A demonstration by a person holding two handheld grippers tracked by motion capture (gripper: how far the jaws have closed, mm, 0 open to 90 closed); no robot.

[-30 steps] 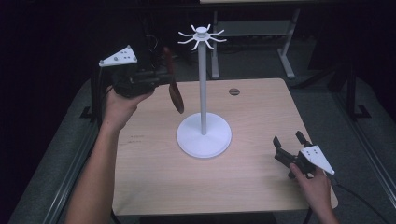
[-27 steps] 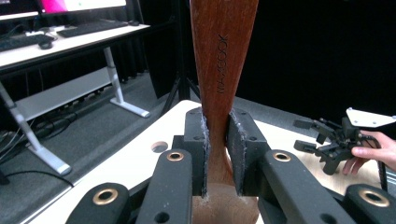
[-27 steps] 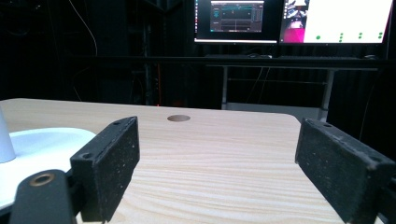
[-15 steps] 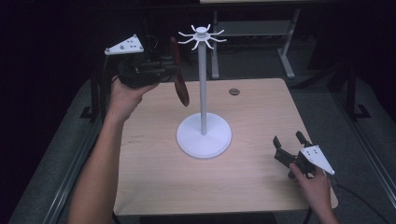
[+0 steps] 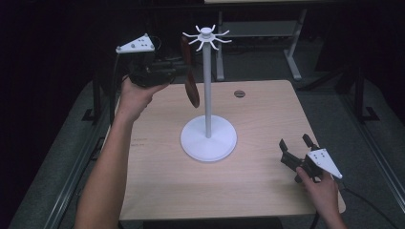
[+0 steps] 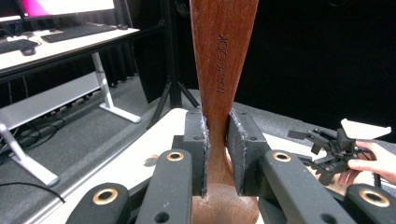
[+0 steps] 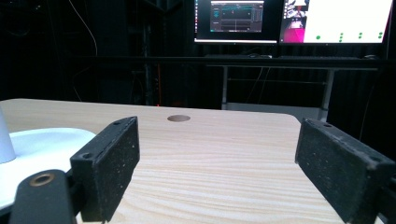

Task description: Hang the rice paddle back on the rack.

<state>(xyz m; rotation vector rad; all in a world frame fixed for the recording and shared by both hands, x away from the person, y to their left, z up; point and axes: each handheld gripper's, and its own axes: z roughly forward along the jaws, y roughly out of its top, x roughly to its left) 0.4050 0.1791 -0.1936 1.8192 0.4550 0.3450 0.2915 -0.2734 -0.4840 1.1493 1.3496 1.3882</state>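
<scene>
A dark brown wooden utensil (image 5: 191, 90) hangs upright to the left of the white stand's pole (image 5: 207, 86), its top near the crown of hooks (image 5: 206, 36). My left gripper (image 5: 179, 67) is raised and shut on it. In the left gripper view the pads (image 6: 196, 144) press the narrow neck of the utensil (image 6: 223, 56), whose handle rises past the top of the frame. My right gripper (image 5: 293, 141) rests open on the table at the front right. Its jaws stand wide apart with nothing between them in its own view (image 7: 219, 158). It also appears far off in the left gripper view (image 6: 322, 149).
The stand's round white base (image 5: 208, 138) sits mid-table on the light wooden tabletop (image 5: 258, 191). A cable hole (image 5: 239, 94) lies at the back right. Beyond the table stand a desk frame (image 5: 291, 47) and lit monitors (image 7: 289, 21); grey floor surrounds the table.
My left hand has carried the wooden utensil to the right and slightly up, closer to the stand's hooks. The right hand has stayed where it was.
</scene>
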